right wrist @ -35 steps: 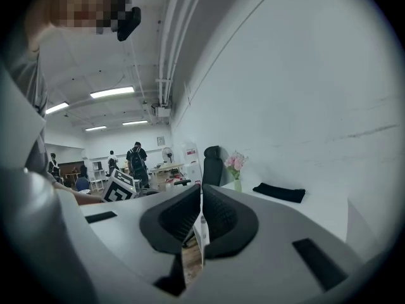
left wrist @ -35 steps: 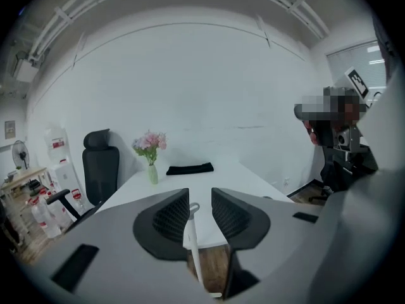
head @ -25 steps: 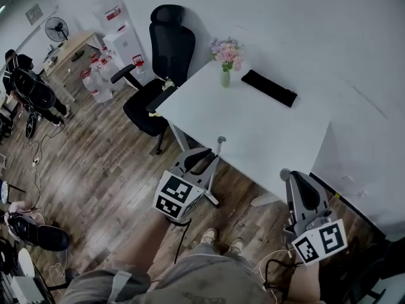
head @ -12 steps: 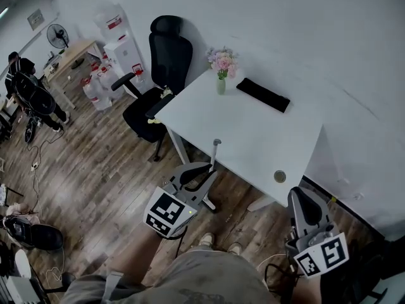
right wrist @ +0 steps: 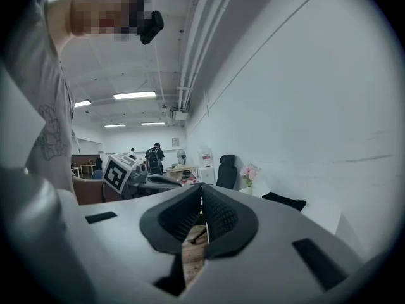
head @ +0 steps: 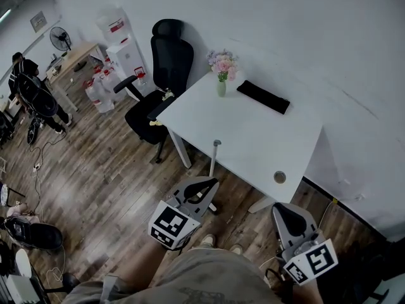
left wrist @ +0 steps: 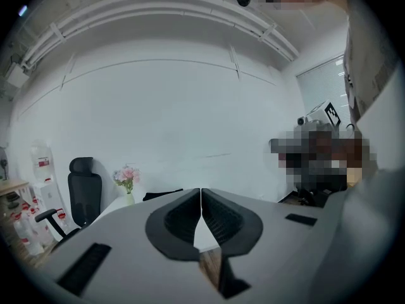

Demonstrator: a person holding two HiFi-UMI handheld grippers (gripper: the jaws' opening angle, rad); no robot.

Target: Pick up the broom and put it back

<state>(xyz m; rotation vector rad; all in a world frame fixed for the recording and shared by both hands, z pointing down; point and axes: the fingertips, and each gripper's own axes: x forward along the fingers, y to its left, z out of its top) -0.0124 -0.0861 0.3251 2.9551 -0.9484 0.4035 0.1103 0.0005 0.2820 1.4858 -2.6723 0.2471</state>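
**Both claws drawn back from the desk, broom left standing**

Since the earlier frame I have pulled the left gripper [head: 212, 182] away from the broom [head: 214, 158] and back toward my body. Its jaws were spread around the handle then. They have just been closing and now meet tip to tip with nothing between them, as the left gripper view shows plainly. The right gripper [head: 279, 208] has come back toward me too. Its jaws are pressed together and empty, with only the wooden floor [head: 114, 170] visible through the gap under the pads.

The broom's slim handle stands upright against the front edge of the white desk [head: 253, 144], its grey cap just above the tabletop. The left gripper is just in front of it but apart from it. I cannot see the broom's lower end. On the desk are a vase of pink flowers [head: 221, 68] and a flat black object [head: 262, 97]. A black office chair [head: 166, 62] is at the far corner.
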